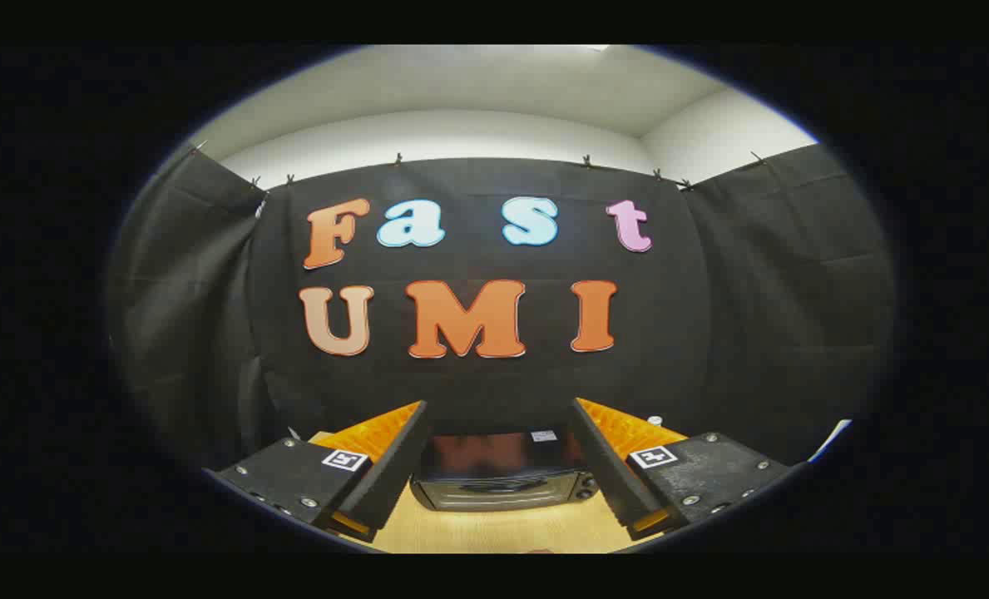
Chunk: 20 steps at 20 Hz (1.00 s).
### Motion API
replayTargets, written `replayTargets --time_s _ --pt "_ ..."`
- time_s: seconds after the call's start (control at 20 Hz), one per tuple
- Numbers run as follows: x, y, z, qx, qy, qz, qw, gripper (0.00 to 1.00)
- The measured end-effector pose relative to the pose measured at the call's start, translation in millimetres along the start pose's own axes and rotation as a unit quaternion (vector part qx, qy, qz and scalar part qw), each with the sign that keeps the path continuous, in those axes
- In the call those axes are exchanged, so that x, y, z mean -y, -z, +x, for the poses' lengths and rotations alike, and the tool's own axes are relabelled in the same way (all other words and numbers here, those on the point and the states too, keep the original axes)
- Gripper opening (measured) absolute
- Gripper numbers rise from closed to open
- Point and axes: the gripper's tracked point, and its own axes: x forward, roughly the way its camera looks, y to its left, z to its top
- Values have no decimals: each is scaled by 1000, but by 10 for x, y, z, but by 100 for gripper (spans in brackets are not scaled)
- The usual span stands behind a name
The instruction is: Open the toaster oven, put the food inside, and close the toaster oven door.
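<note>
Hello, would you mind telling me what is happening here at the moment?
A hand-held gripper is open and holding nothing, its fingers spread apart above a wooden table. Ahead, seen between the fingers, a toaster oven sits on the table with its door closed. Nothing has been touched yet.

- Your toaster oven (pixel 502 478) sits on the wooden tabletop, against the foot of the black cloth wall.
- You see it from above and in front: dark, glossy top, metallic front face below it.
- Door looks shut; knobs sit at the right end of the front.
- It lies ahead of the fingers, framed between them.
</note>
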Motion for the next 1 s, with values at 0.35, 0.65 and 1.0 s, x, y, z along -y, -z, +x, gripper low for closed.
replayTargets --time_s 0.35,0.65,1.0 --pt "35 29 14 -1 3 3 1000 98" --pt "89 81 28 -3 5 6 1000 98" --pt "133 305 180 -21 8 6 1000 98"
